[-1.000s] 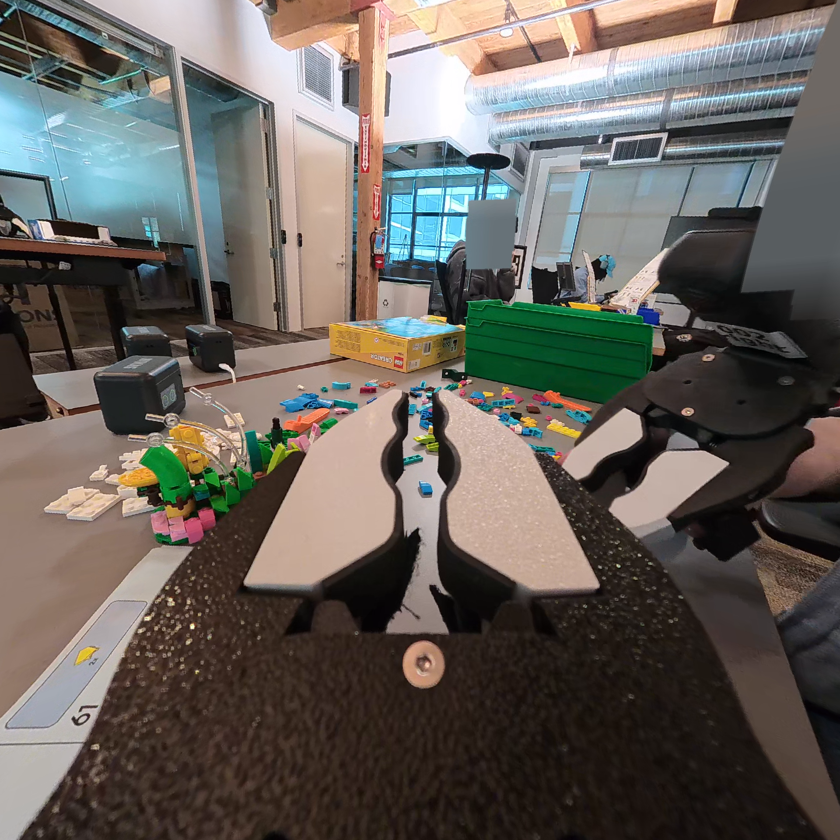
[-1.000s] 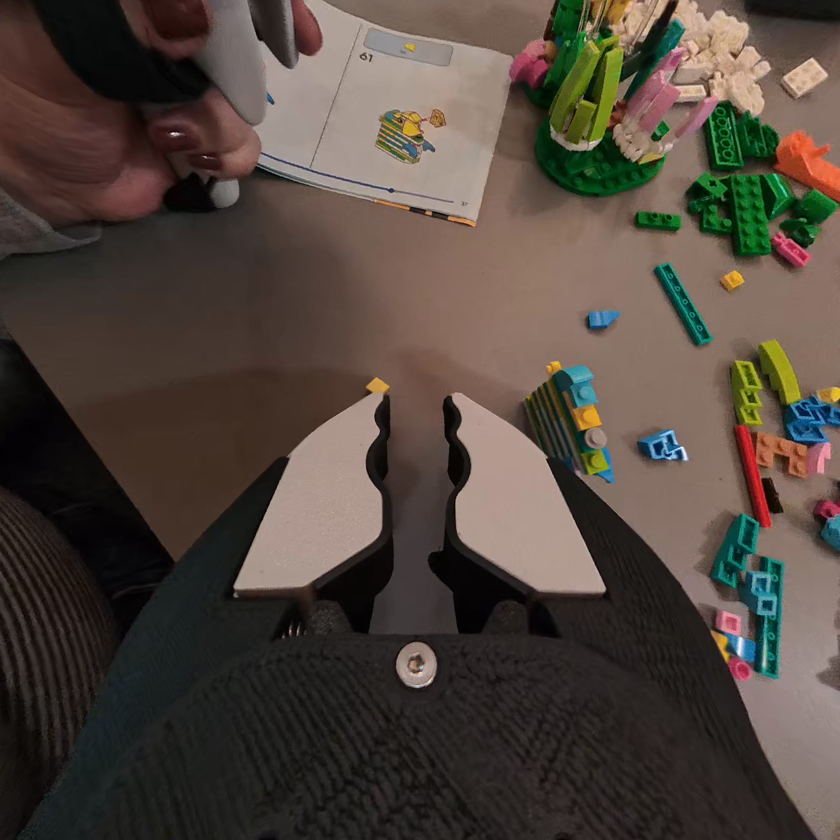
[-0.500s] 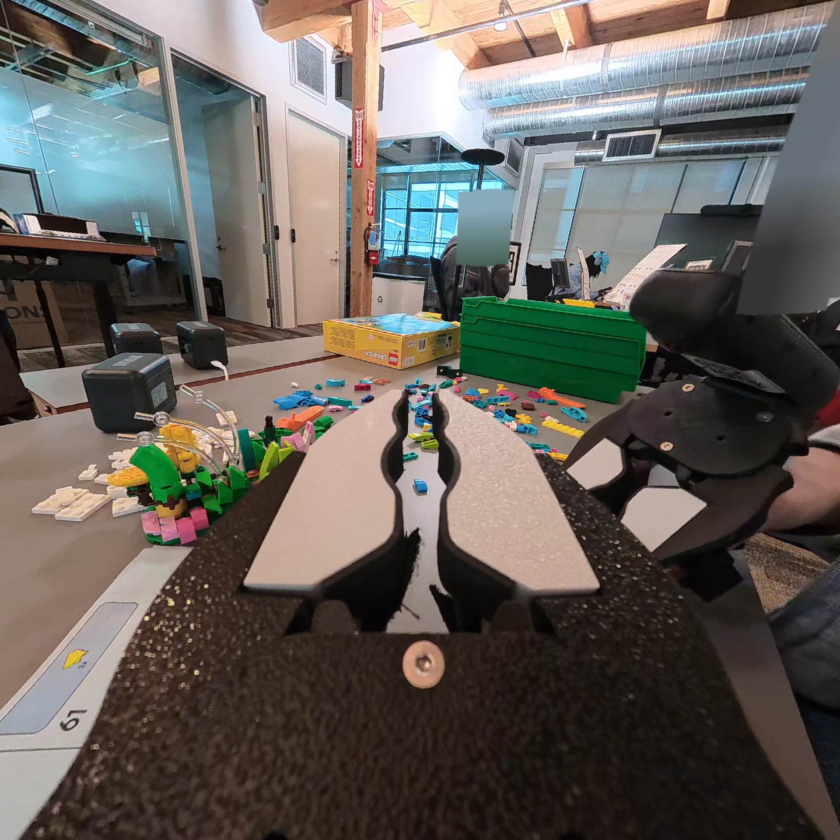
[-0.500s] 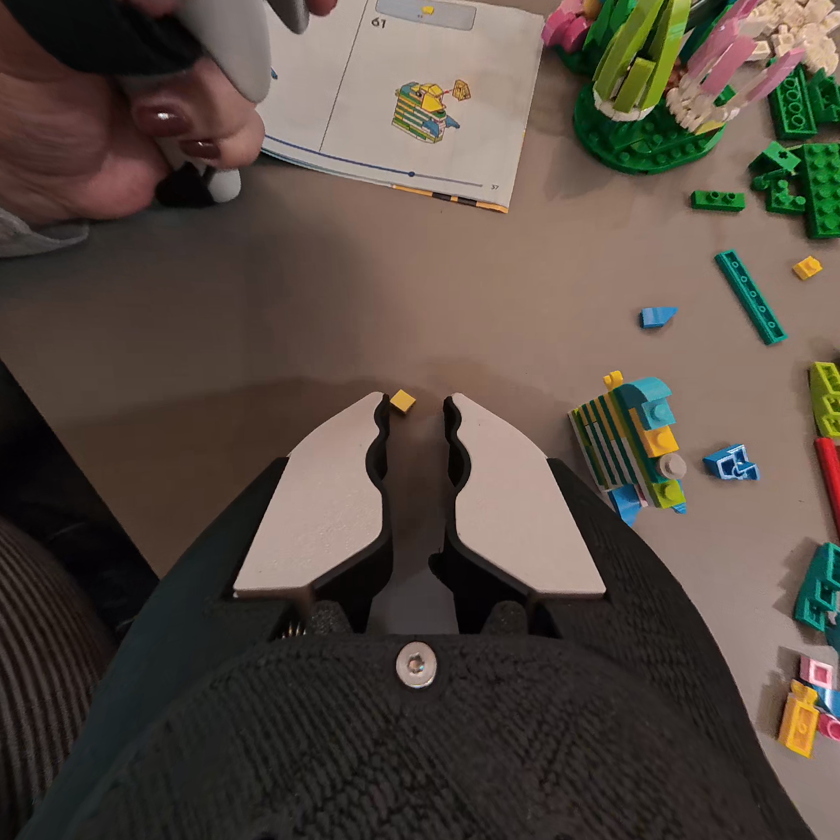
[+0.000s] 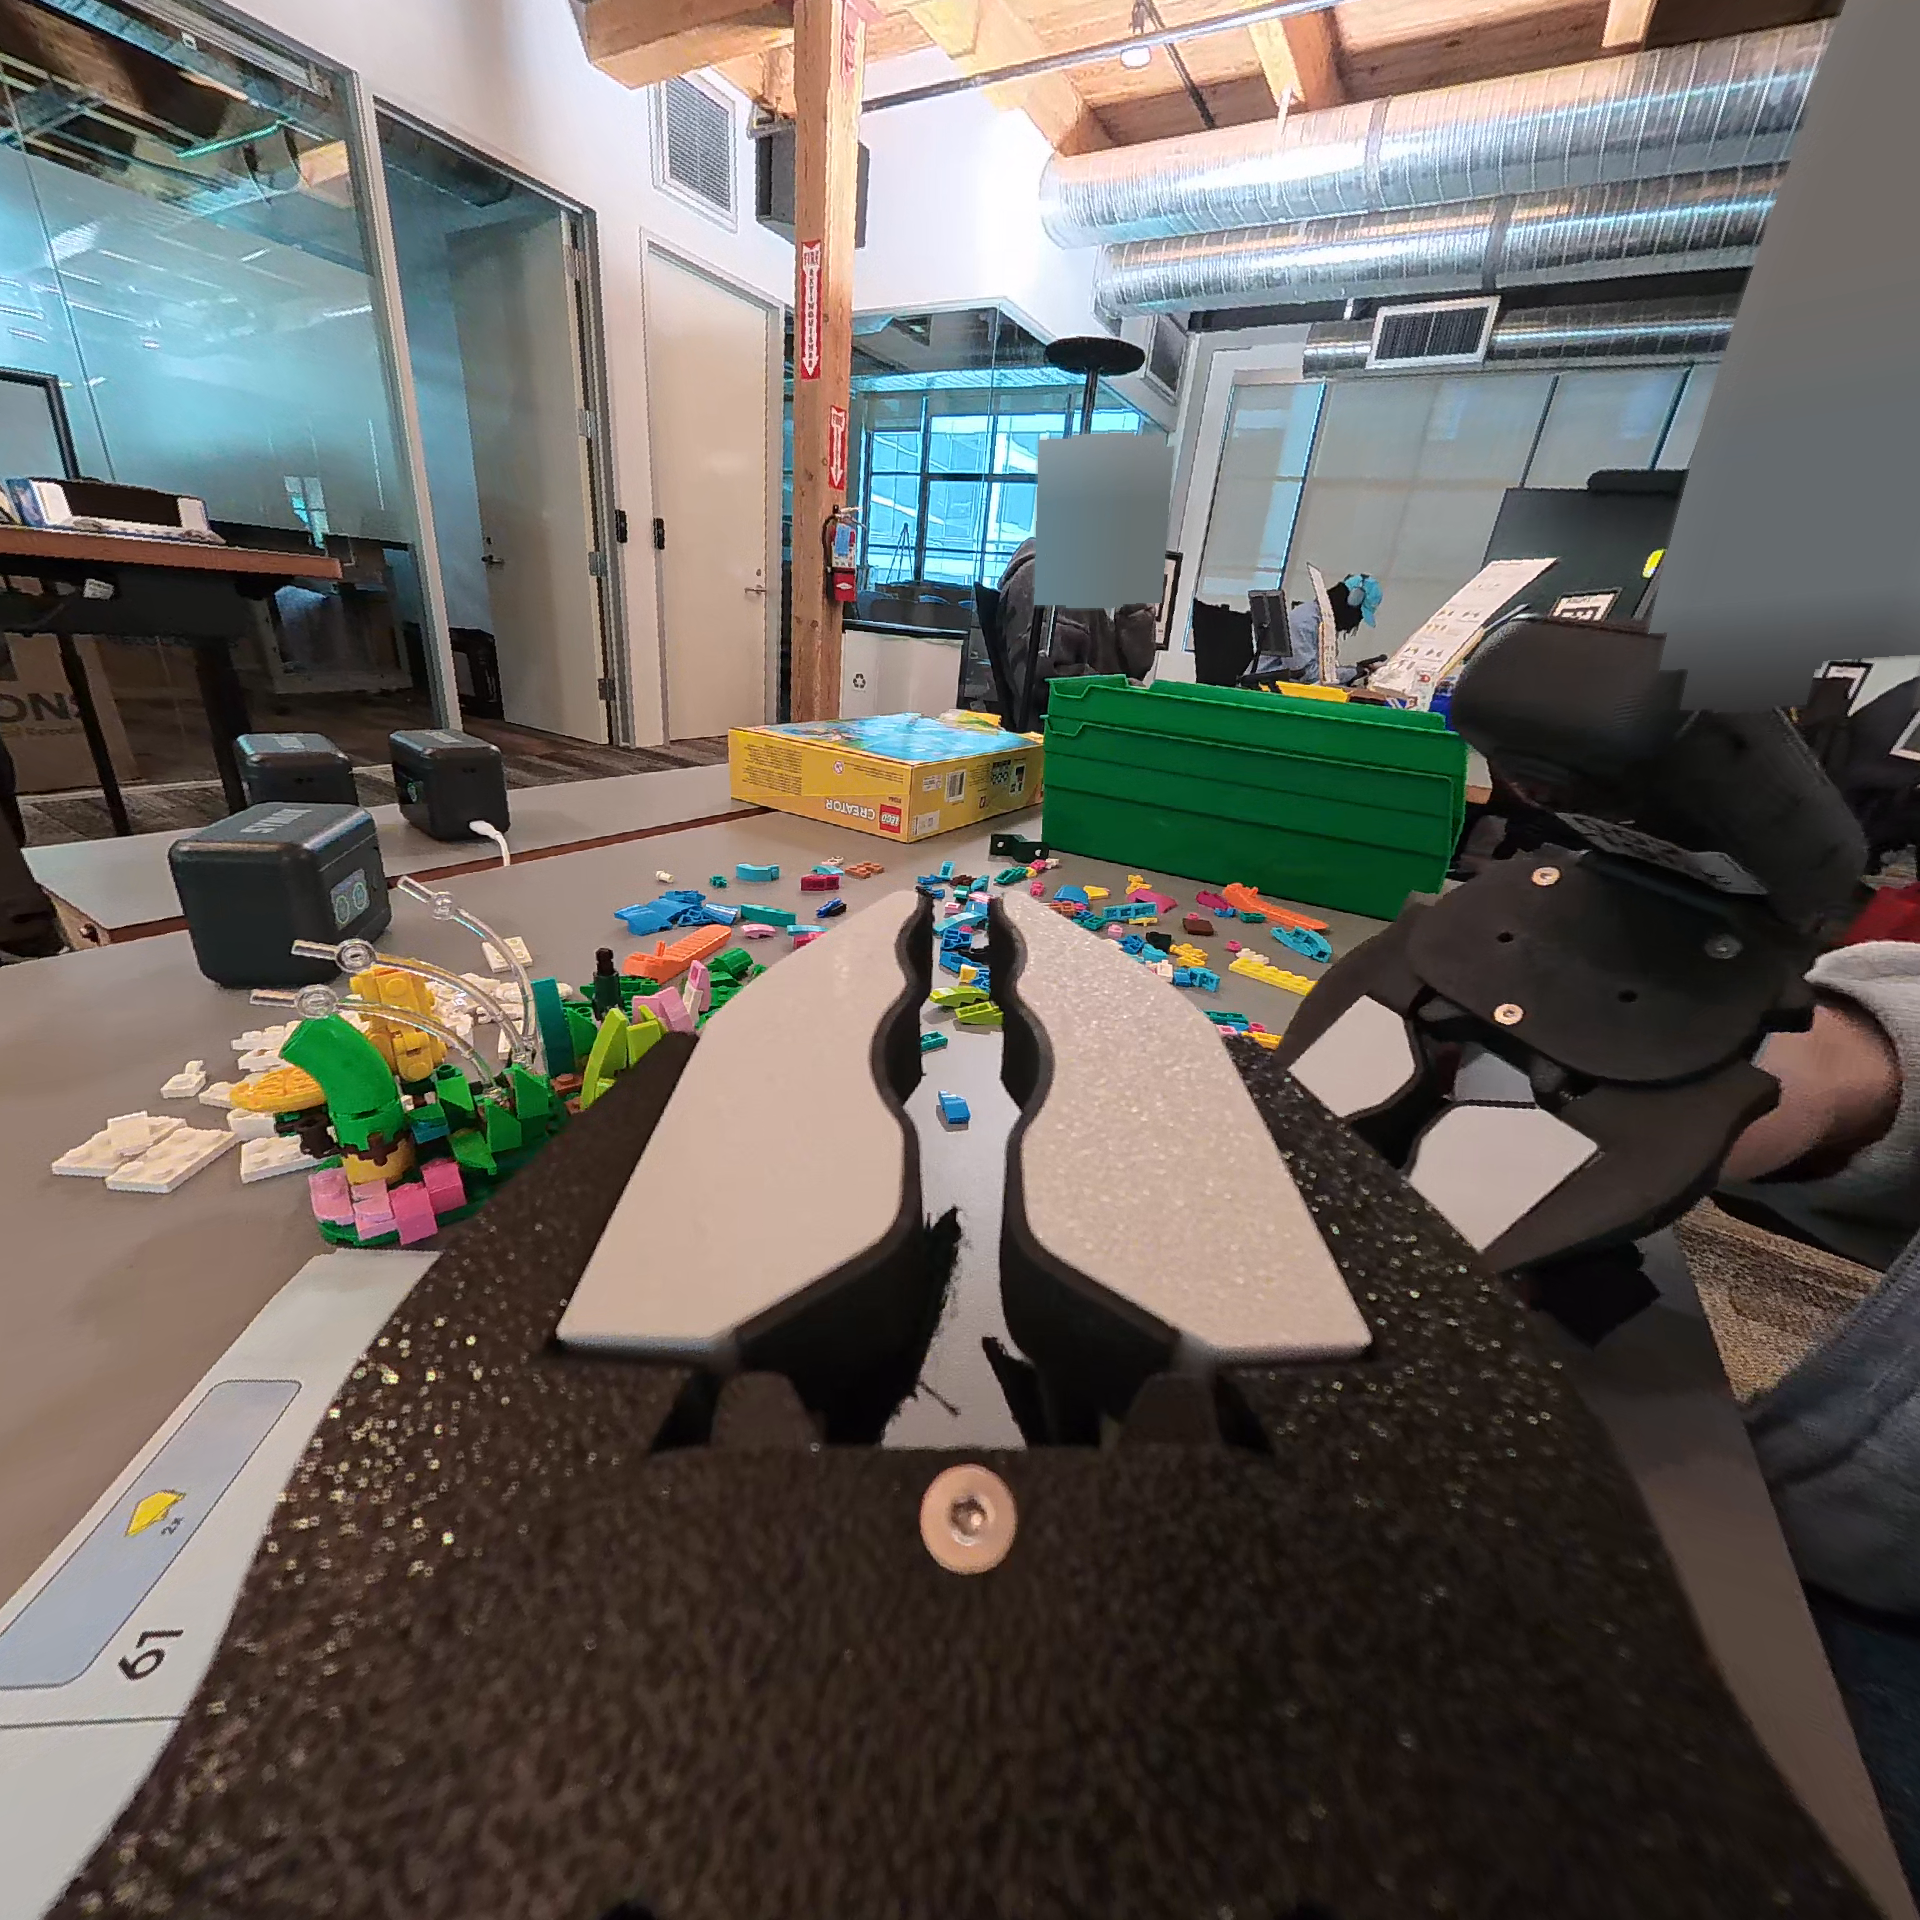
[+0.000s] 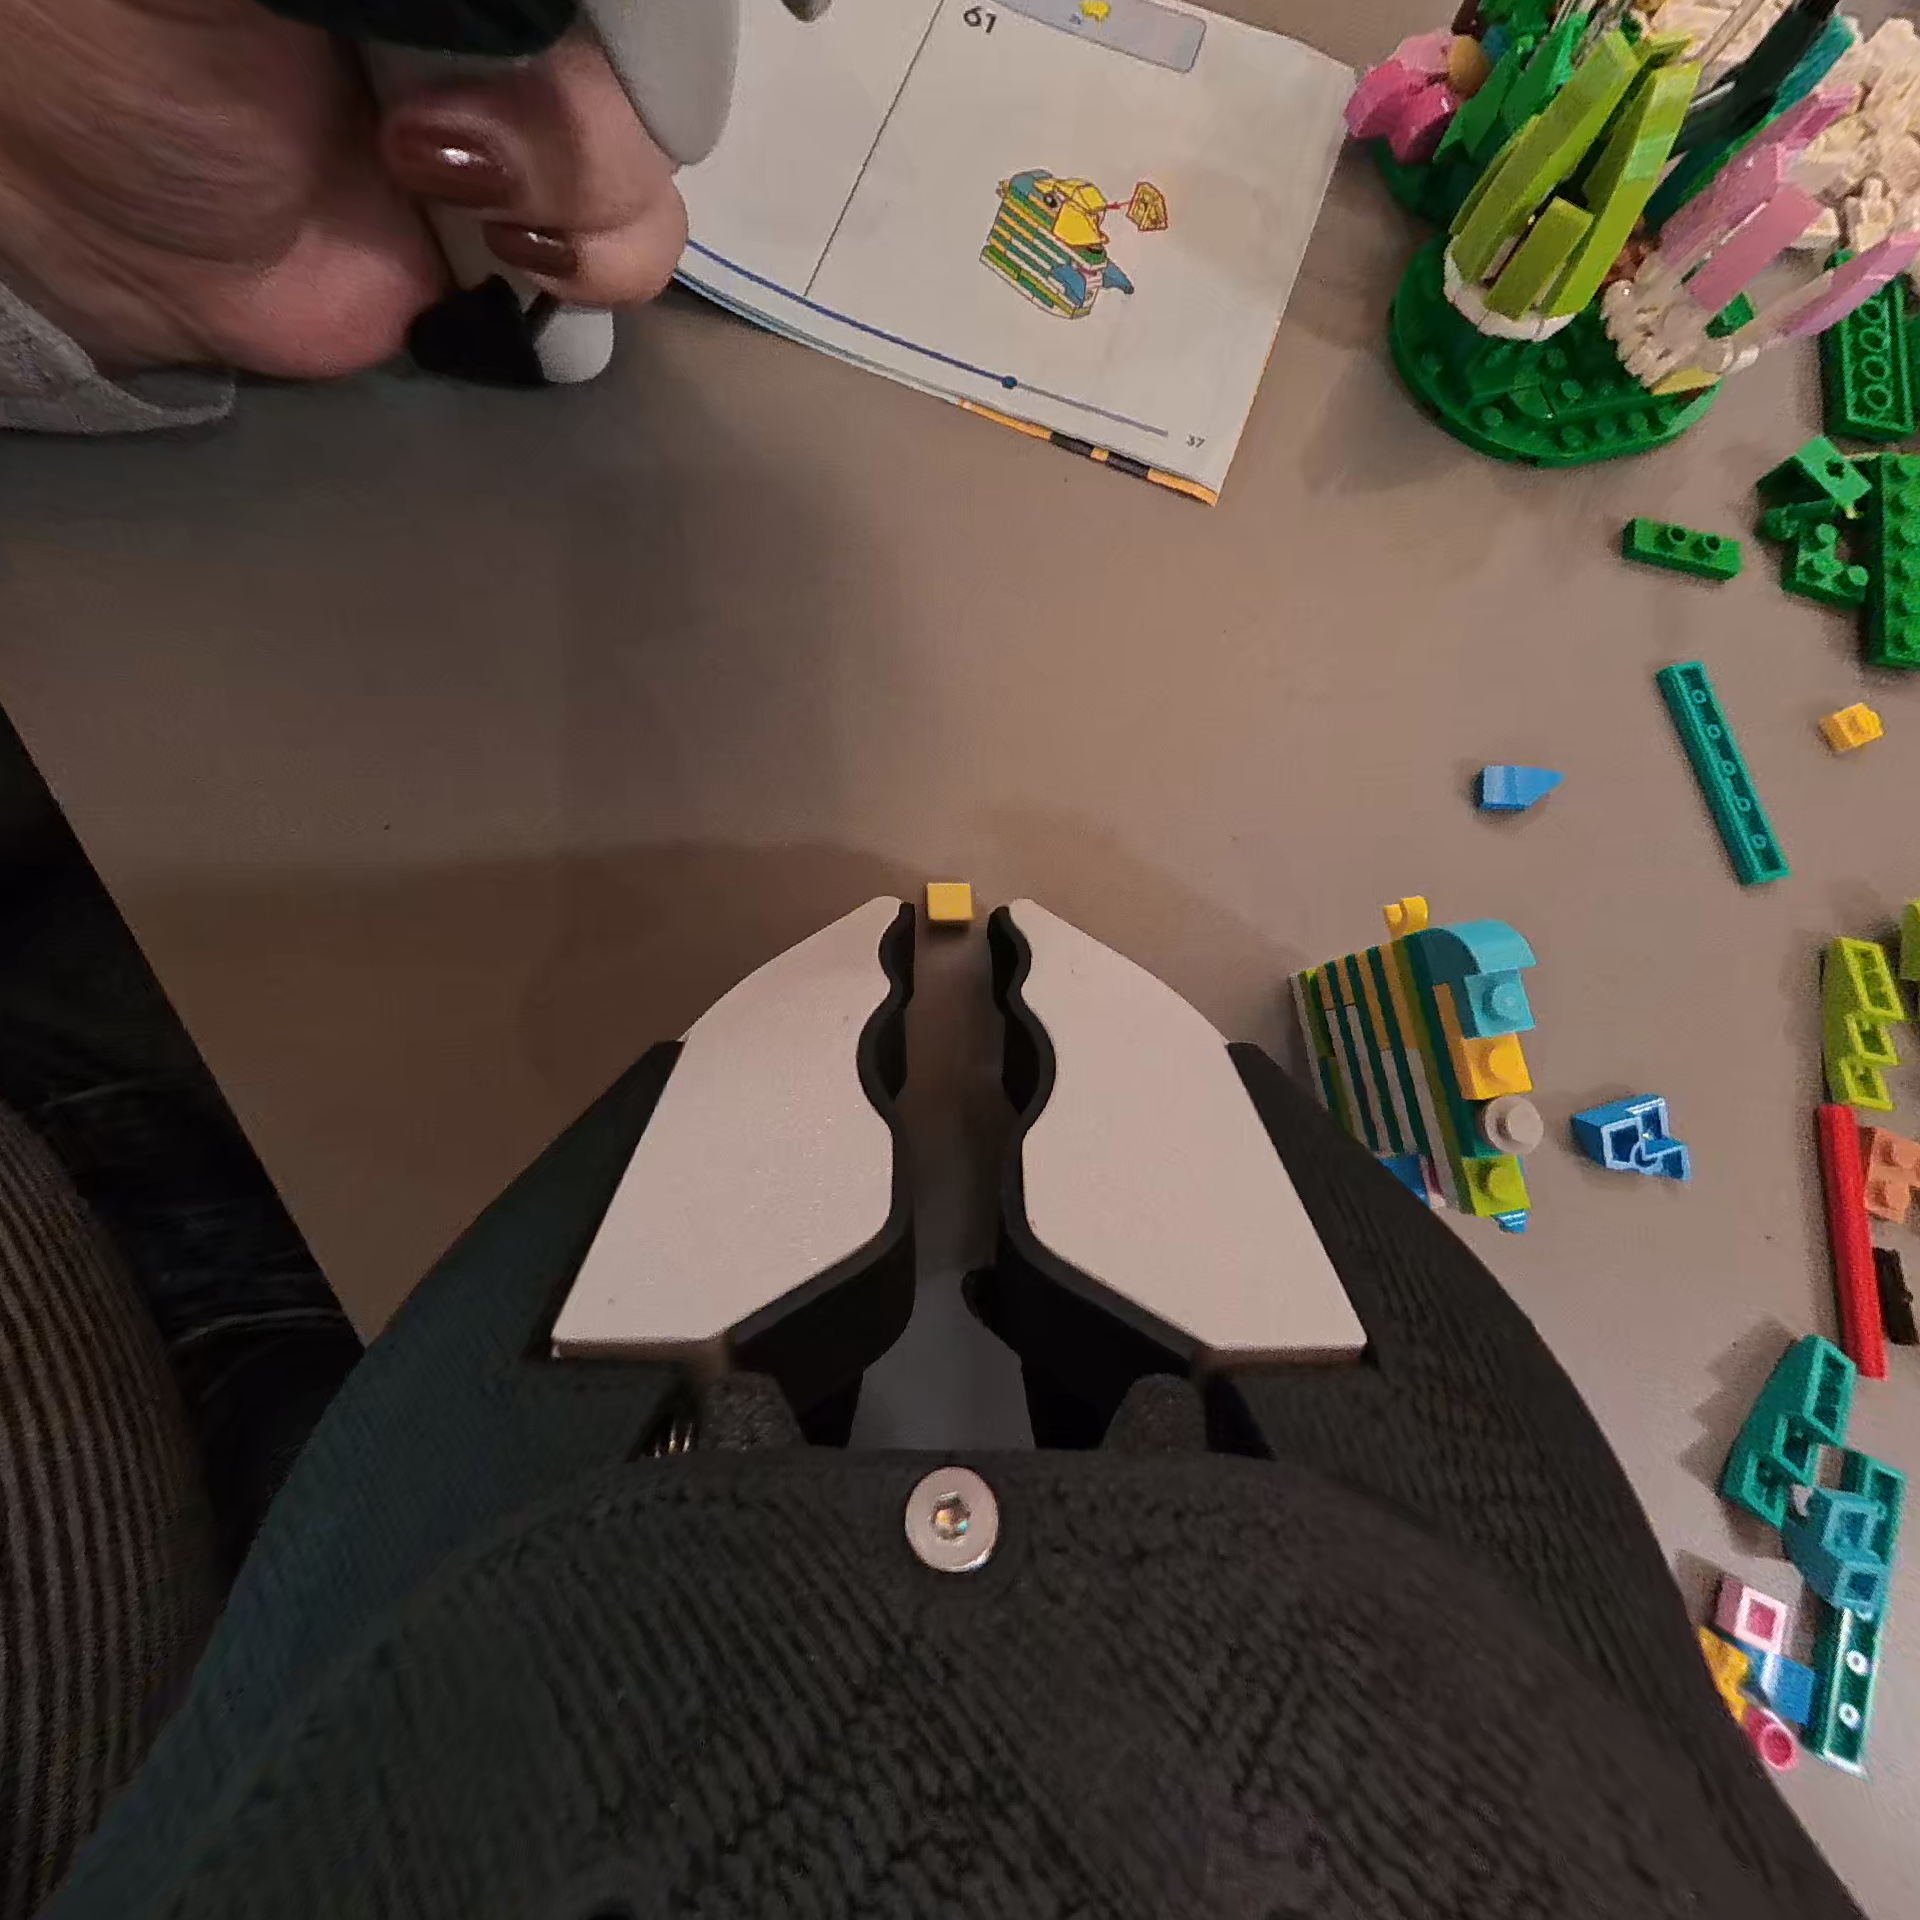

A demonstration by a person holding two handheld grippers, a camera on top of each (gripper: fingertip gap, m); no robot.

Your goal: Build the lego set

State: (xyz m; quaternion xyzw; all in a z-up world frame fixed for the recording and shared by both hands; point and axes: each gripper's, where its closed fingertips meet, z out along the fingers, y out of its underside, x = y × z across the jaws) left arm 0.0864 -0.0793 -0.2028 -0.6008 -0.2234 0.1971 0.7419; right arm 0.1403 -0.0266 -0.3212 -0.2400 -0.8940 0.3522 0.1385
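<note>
A tiny yellow square tile (image 6: 949,901) lies on the grey table (image 6: 727,675), just ahead of my right gripper (image 6: 949,920). That gripper is open by a narrow gap, with the tile in line with the gap and not between the pads. A striped fish build (image 6: 1423,1070) lies to its right. The open instruction booklet (image 6: 1039,229) lies beyond. My left gripper (image 5: 958,909) hovers over the booklet (image 5: 156,1507), empty, its fingers a narrow gap apart. The right gripper also shows in the left wrist view (image 5: 1345,1107). A green plant model (image 5: 405,1101) stands to the left.
Loose bricks are scattered across the table (image 5: 1039,925) and at the right (image 6: 1849,1143). Green bins (image 5: 1247,790), a yellow box (image 5: 883,769) and dark cubes (image 5: 275,894) stand at the back. A hand (image 6: 260,187) holds the left gripper's handle. The table edge (image 6: 187,1039) runs along the left. Tip to tip, the grippers are about 15 cm apart.
My right gripper has shifted left, so the yellow tile now sits in line with its gap instead of at the left fingertip. Its fingers have narrowed. The left gripper has barely moved.
</note>
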